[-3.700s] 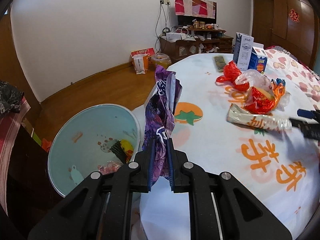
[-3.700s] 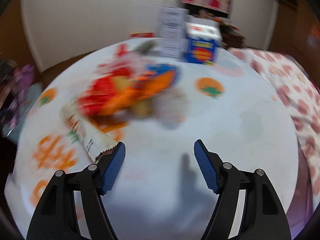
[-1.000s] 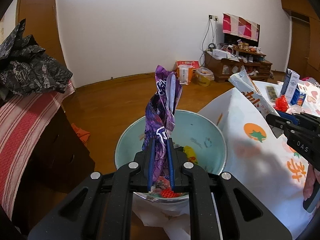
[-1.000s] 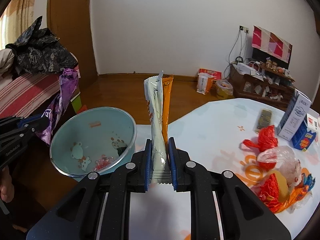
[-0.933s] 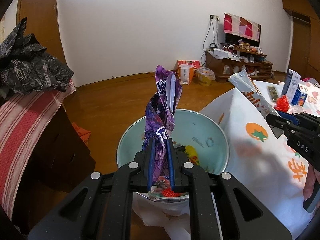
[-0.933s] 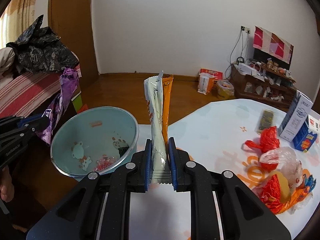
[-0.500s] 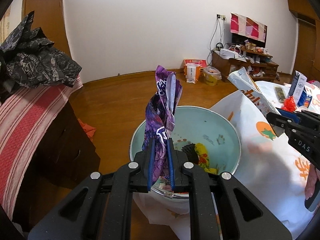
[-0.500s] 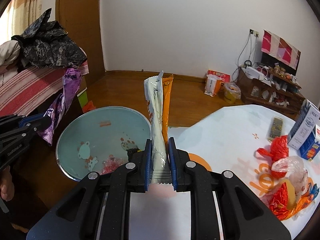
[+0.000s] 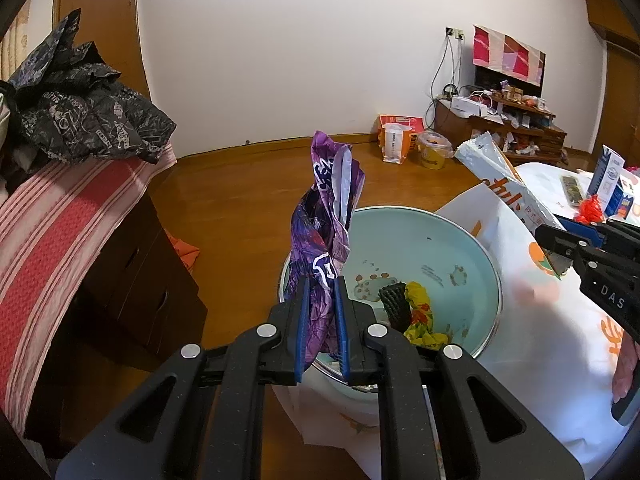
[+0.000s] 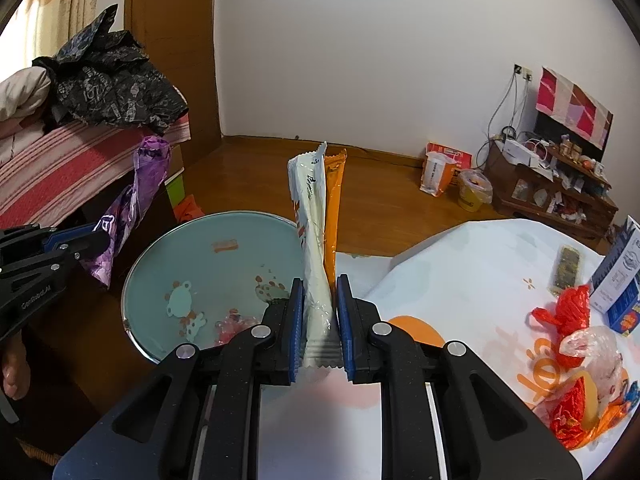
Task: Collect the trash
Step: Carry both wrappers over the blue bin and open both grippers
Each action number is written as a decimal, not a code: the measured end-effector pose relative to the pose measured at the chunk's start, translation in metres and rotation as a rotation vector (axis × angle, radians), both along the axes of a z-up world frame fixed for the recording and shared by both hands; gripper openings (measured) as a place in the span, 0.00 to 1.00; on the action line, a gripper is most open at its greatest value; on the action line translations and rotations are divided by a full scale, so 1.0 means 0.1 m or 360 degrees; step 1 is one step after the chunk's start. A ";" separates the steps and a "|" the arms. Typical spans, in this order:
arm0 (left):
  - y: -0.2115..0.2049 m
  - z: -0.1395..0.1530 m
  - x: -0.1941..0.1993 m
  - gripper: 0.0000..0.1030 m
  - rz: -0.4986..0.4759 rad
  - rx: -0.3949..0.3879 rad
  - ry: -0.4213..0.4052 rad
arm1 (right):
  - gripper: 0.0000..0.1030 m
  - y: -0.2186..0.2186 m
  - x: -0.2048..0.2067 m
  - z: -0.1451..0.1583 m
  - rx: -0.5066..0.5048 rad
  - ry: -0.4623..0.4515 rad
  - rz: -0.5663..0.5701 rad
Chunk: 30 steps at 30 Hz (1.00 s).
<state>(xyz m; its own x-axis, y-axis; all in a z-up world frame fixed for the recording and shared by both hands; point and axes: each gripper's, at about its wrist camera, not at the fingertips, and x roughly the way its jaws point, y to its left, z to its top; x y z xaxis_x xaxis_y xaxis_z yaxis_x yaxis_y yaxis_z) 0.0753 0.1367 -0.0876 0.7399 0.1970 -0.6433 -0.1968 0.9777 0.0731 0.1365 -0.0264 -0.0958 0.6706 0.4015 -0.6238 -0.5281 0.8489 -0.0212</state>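
My left gripper (image 9: 322, 324) is shut on a crumpled purple wrapper (image 9: 326, 216) that stands upright over the near rim of the pale blue trash bin (image 9: 476, 248). The bin holds a yellow wrapper (image 9: 420, 312) and a black scrap. My right gripper (image 10: 319, 326) is shut on a long white and orange snack wrapper (image 10: 316, 216), held upright beside the bin (image 10: 160, 256) at the table edge. Each gripper shows in the other's view: the right gripper (image 9: 560, 246) at the right edge, the left gripper (image 10: 72, 242) at the left with the purple wrapper (image 10: 136, 192).
The white tablecloth (image 10: 460, 280) carries a red bag (image 10: 568, 308), a clear bag and orange wrappers (image 10: 588, 392), and a milk carton (image 10: 618, 272). A dark cabinet with a striped cloth (image 9: 60, 216) and black bag stands left of the bin. Wooden floor lies beyond.
Both grippers have drifted sideways towards the bin, which now sits more centred under the left gripper. Both wrappers stay gripped as before.
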 end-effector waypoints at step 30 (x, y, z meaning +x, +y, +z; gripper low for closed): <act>0.05 -0.03 -0.02 0.12 0.0032 -0.0008 0.0006 | 0.17 0.16 0.02 0.00 -0.0027 0.0007 0.0061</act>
